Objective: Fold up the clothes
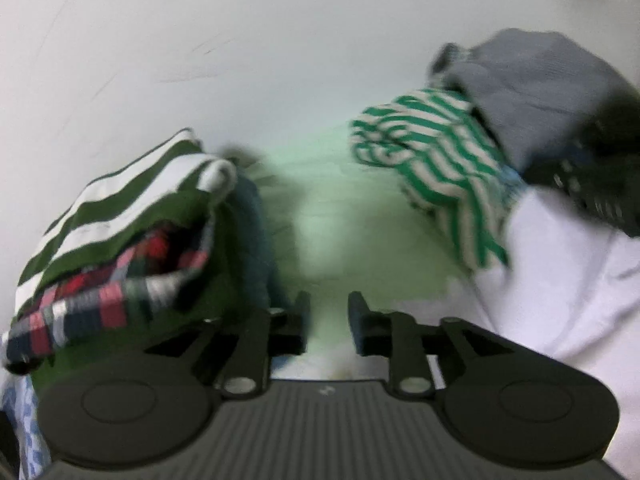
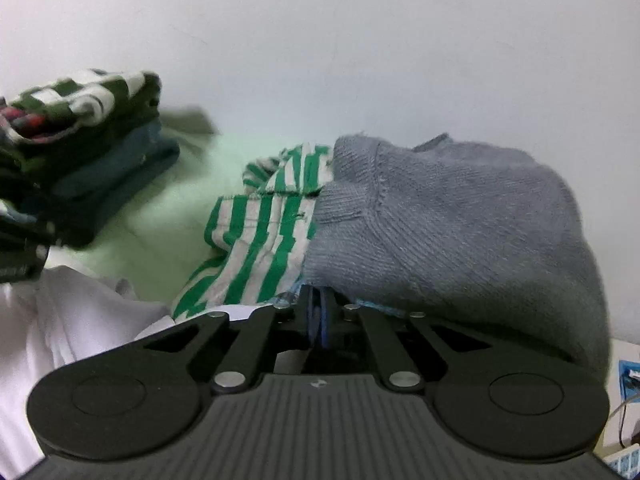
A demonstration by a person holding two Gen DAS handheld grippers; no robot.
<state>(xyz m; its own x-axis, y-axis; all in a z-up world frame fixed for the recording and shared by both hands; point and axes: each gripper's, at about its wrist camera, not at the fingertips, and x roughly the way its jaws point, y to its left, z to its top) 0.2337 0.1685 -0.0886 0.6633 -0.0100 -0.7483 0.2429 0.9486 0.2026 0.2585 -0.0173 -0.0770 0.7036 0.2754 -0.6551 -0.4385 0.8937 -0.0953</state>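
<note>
A folded stack (image 1: pixel 132 216) with a dark green and white striped top and a red plaid piece sits at the left; it also shows in the right wrist view (image 2: pixel 80 120). A loose pile holds a green-striped garment (image 1: pixel 436 160) (image 2: pixel 264 236) and a grey knit sweater (image 1: pixel 536 92) (image 2: pixel 452 232). A white garment (image 1: pixel 560 280) (image 2: pixel 68 320) lies in front. My left gripper (image 1: pixel 329 320) is open and empty over the pale green sheet (image 1: pixel 340 216). My right gripper (image 2: pixel 318 312) is shut on a blue fabric edge (image 2: pixel 317 320) under the sweater.
A white wall (image 1: pixel 240 40) rises behind the bed. My right gripper's black body (image 1: pixel 600 176) shows at the right of the left wrist view. A blue and white patterned cloth (image 1: pixel 24 432) lies at the lower left. Small objects and a cable (image 2: pixel 628 392) sit at the far right.
</note>
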